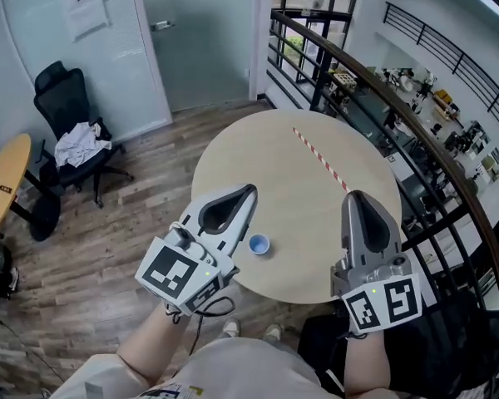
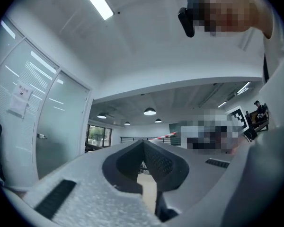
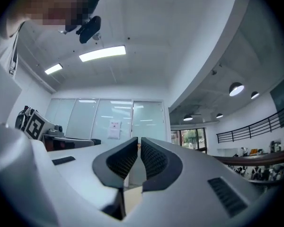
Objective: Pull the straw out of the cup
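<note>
While left tongs (image 1: 250,190) and right tongs (image 1: 355,195) hover pressed together, empty, straw (image 1: 320,158) flat on table (image 1: 249,152), blue cup (image 1: 259,244) apart, railing (image 1: 418,131) beyond

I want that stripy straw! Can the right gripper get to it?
Probably yes. The straw lies alone on the table, with nothing between it and the right gripper, which is shut and empty.
</note>
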{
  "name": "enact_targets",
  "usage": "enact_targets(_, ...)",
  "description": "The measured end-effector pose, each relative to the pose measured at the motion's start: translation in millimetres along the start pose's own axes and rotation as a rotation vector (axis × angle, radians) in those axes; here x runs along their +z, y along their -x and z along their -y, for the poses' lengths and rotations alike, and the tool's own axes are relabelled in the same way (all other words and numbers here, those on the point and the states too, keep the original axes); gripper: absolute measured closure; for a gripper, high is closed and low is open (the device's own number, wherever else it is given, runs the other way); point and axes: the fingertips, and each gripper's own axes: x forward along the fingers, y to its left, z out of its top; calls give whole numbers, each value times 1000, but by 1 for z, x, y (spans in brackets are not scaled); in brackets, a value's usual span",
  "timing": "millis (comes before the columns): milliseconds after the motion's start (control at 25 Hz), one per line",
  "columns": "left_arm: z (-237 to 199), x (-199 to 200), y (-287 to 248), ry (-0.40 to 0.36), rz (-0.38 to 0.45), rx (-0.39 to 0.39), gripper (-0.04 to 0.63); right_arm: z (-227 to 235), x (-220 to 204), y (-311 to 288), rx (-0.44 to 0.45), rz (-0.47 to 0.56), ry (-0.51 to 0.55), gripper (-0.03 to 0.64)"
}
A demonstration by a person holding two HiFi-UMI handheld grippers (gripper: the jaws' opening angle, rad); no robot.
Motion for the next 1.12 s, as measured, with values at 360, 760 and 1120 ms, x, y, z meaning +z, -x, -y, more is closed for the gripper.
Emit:
enact_targets(360, 18, 52, 15, -87, 107, -39, 581, -2, 90, 50, -6, 191, 32, 583)
enact_targets(760, 38, -17, 45, -70, -88, -60, 581, -4, 41, 83, 44, 87, -52, 583)
enact_targets(1120, 34, -23, 47, -62, -56, -32, 581, -4, 23, 91, 69, 44, -40, 583)
